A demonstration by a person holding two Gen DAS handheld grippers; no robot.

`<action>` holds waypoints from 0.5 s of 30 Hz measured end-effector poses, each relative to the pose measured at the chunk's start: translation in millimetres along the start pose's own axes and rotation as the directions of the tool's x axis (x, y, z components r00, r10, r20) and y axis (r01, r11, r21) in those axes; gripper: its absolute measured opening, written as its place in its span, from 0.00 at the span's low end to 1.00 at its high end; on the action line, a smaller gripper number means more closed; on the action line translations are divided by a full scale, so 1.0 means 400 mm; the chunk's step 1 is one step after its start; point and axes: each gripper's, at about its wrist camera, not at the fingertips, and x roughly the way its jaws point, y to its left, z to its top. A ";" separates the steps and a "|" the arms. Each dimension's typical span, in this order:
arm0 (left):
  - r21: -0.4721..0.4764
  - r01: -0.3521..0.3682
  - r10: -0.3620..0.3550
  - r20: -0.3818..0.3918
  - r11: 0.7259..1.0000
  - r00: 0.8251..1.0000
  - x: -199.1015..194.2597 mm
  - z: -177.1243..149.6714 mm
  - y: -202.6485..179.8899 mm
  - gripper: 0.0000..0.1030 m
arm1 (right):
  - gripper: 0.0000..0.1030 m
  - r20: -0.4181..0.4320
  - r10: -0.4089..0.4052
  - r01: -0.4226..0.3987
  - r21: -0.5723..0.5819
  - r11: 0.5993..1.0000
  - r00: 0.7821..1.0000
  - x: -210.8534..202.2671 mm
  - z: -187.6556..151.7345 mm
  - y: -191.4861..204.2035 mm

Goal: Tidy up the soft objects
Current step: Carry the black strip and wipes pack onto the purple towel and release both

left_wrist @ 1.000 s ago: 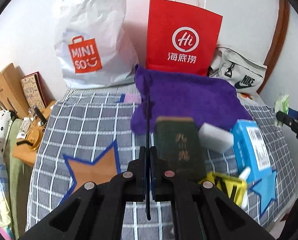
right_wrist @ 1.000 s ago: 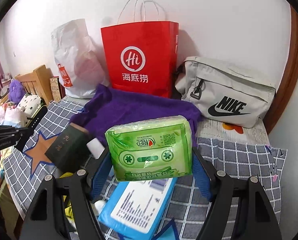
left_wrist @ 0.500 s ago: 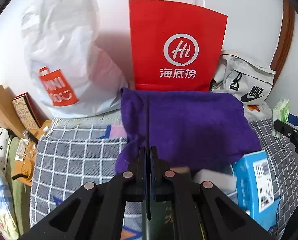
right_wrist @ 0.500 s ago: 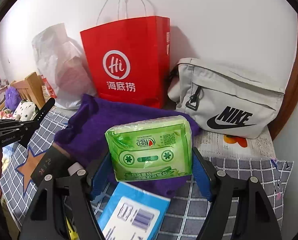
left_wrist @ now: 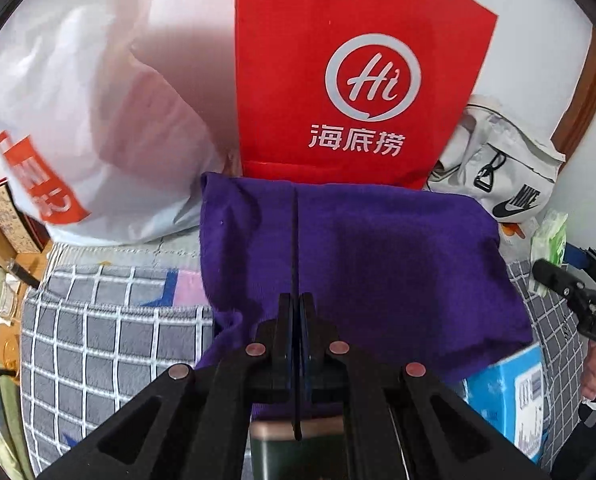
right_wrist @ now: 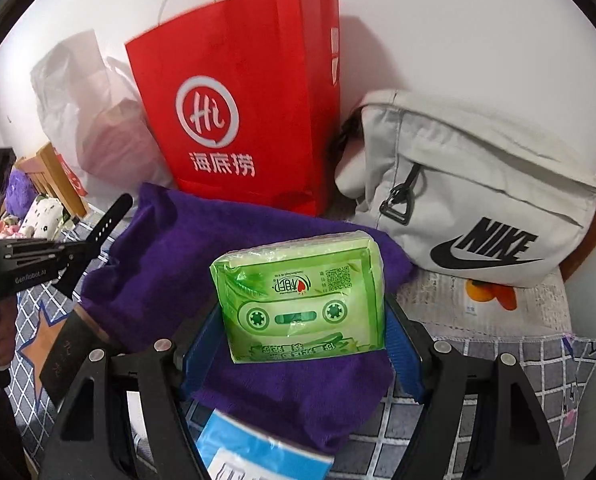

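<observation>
both tongs moved nearer red bag (right_wrist: pixel 237 120) | left tongs (left_wrist: pixel 296 216) clenched | right tongs (right_wrist: pixel 302 320) grasping tissue pack (right_wrist: pixel 300 296) (checked blanket (left_wrist: pixel 109 340))

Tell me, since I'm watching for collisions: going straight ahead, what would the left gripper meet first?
Probably the purple towel: the shut left gripper points across it toward the red paper bag behind. Depth is unclear.

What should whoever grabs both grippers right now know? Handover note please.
Right gripper: fingers shut on the green tissue pack, held above the purple towel.
Left gripper: fingers shut, holding nothing, over the towel's near edge.
Towel lies on the checked blanket, in front of the red paper bag; grey Nike bag is to the right.
Blue box and dark box sit at the towel's near edge.
Done: pack picked up. Left: place the pack; towel not yet handled.
</observation>
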 end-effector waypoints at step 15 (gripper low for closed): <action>0.026 -0.015 0.018 -0.121 1.000 0.992 0.167 0.057 0.009 0.04 | 0.72 -0.159 0.012 -0.015 -0.015 1.000 0.987 0.189 0.008 -0.018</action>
